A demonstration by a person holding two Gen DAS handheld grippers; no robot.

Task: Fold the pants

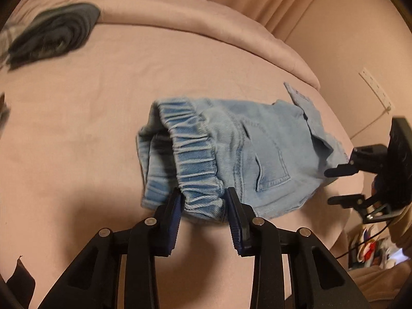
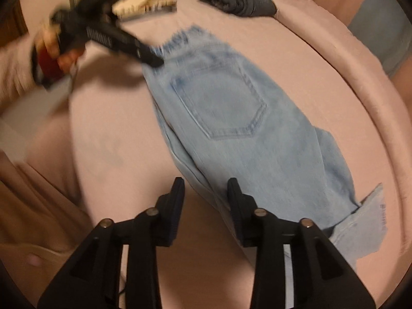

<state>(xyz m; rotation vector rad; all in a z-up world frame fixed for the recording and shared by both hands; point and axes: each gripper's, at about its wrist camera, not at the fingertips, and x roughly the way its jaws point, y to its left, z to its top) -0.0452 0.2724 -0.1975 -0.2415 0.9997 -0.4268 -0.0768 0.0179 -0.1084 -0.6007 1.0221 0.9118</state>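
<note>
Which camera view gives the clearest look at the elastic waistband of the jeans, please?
The left wrist view: the elastic waistband fills the centre, sharp, its gathers plain, one end between the left tool's fingers. The right wrist view shows it only as a blurred far edge of the jeans.

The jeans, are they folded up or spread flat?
Folded. The jeans lie doubled into a short stack on the bed, waistband over layers.

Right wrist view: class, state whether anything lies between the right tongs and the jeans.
Nothing visible does. The right tongs stand open at the near edge of the jeans, over bare bedsheet. The dark folded garment lies far off, beyond the end that the left tongs pinch.
</note>
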